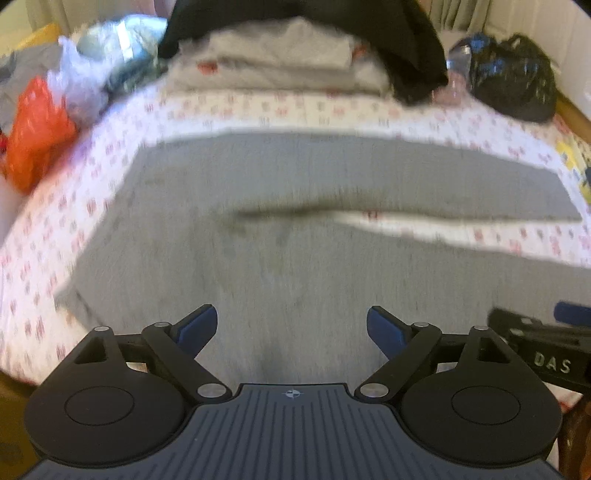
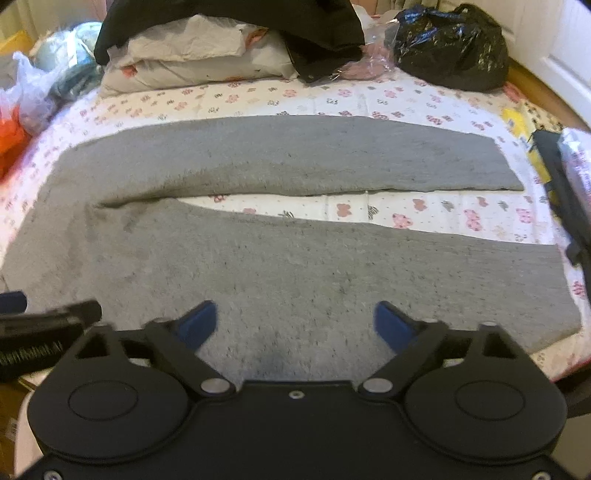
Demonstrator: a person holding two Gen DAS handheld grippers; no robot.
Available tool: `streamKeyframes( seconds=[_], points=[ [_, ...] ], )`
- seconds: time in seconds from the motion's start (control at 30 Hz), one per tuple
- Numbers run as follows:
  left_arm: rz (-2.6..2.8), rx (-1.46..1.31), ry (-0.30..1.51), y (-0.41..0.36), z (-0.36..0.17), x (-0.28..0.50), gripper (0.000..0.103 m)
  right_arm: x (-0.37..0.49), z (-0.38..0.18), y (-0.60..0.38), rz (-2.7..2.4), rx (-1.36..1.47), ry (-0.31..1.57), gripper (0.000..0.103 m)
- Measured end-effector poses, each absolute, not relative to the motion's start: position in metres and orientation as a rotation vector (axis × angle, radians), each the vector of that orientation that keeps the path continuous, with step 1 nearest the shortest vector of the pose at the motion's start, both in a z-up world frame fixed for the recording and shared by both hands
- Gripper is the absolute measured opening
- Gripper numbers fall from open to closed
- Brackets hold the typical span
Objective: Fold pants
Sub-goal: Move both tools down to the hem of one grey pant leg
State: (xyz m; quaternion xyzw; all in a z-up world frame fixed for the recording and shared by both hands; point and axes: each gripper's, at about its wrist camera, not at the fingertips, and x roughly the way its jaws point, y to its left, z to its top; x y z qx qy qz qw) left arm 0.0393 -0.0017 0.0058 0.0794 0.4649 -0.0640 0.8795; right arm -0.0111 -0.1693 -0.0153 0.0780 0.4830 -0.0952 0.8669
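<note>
The grey pants (image 2: 280, 236) lie flat across the bed (image 2: 406, 210), waist to my left and both legs running to the right, with a wedge of flowered sheet showing between the legs. My left gripper (image 1: 291, 330) hangs over the waist end with its blue pads spread wide and nothing between them. My right gripper (image 2: 295, 326) hovers over the near leg, its pads just as far apart and empty. Each gripper shows at the edge of the other's view, so the two are side by side.

Beyond the pants, a stack of folded pale bedding (image 2: 192, 59) sits at the far edge of the bed, with a black garment (image 2: 258, 18) draped over its top. Right of that stack is a knotted black plastic bag (image 2: 450, 48); I cannot tell what is in it. Left of the pants are an orange bag (image 1: 33, 136) and a clear plastic bag (image 1: 74, 81) holding something pale, too blurred to name.
</note>
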Motion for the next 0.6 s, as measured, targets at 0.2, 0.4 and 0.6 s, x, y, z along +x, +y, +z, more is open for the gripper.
streamKeyframes(
  seconds=[0.2, 0.4, 0.6],
  points=[
    [-0.087, 0.227, 0.821, -0.008, 0.024, 0.073, 0.078, 0.016, -0.008, -0.204, -0.185, 0.160, 0.995, 0.082],
    [-0.104, 0.225, 0.855, -0.012, 0.010, 0.121, 0.068, 0.054, -0.017, -0.251, -0.146, 0.192, 0.983, 0.080],
    [-0.109, 0.227, 0.886, -0.014, -0.008, 0.159, 0.068, 0.107, -0.037, -0.293, -0.116, 0.042, 0.952, 0.081]
  ],
)
